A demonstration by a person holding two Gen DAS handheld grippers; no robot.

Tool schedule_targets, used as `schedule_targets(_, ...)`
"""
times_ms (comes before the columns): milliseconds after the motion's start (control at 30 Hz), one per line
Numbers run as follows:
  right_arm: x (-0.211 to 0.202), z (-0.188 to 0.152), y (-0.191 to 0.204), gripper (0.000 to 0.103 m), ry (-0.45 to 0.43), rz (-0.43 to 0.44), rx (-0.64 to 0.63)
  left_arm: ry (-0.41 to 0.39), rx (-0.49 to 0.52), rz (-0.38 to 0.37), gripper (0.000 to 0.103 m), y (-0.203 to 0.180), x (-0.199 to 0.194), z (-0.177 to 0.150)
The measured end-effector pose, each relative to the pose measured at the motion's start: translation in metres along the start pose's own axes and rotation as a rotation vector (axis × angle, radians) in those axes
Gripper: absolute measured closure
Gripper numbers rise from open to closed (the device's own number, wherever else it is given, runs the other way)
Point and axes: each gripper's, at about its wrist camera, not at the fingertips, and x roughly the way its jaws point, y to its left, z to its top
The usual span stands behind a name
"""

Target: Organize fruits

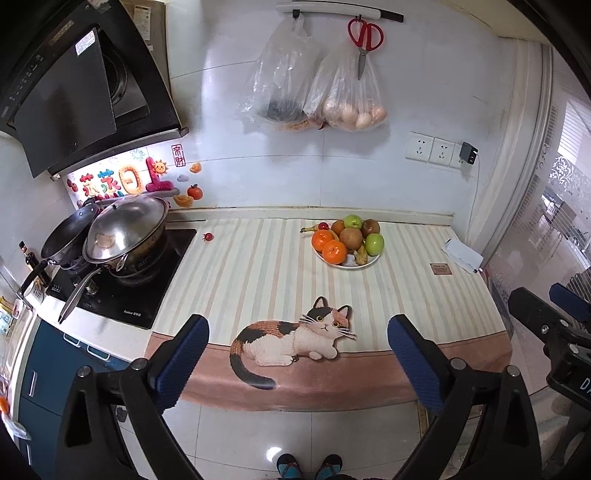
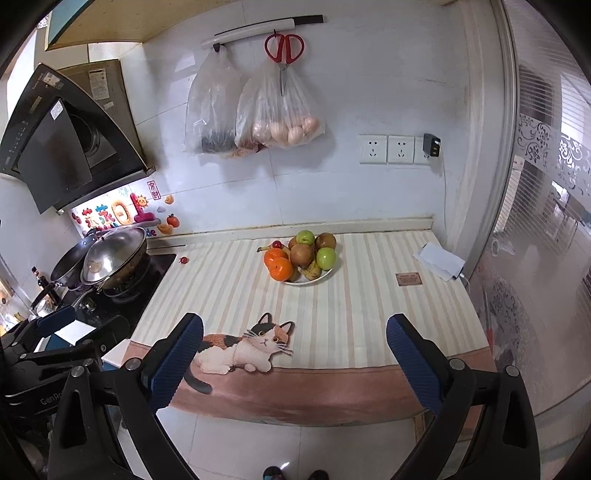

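Note:
A white plate point(image 1: 371, 261) point(image 2: 325, 275) at the back of the striped counter cloth holds oranges point(image 1: 334, 252) point(image 2: 280, 268), green apples point(image 1: 374, 244) point(image 2: 326, 257), brown pears point(image 1: 351, 238) point(image 2: 302, 254) and bananas point(image 1: 361, 254) point(image 2: 310, 272). A small red fruit point(image 1: 208, 237) point(image 2: 183, 260) lies alone on the cloth near the stove. My left gripper point(image 1: 297, 336) is open and empty, held off the counter's front edge. My right gripper point(image 2: 295, 338) is open and empty too, also in front of the counter.
A stove with a lidded wok point(image 1: 125, 230) point(image 2: 110, 258) and a pan stands at the left. A folded white paper point(image 1: 461, 254) point(image 2: 439, 262) and a small brown card point(image 1: 440, 268) point(image 2: 408, 278) lie at the right. Bags and red scissors point(image 1: 365, 35) hang on the wall.

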Motion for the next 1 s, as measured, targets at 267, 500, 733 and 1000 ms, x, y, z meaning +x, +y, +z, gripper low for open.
schedule_targets(267, 0.03, -0.002, 0.002, 0.001, 0.045, -0.003, 0.0, 0.032, 0.0, 0.007, 0.002, 0.005, 0.017, -0.002)
schedule_targets(500, 0.06, 0.001, -0.004, 0.001, 0.071, -0.037, -0.003, 0.066, -0.005, 0.01, 0.003, 0.006, 0.04, 0.002)
schedule_targets(733, 0.086, 0.008, -0.003, 0.001, 0.086, -0.057, -0.011, 0.08, -0.006, 0.026, 0.003, 0.006, 0.06, 0.01)
schedule_targets(1000, 0.104, 0.013, 0.003, 0.001, 0.103, -0.057, -0.019, 0.101, 0.009, 0.043, 0.003, 0.004, 0.077, 0.012)
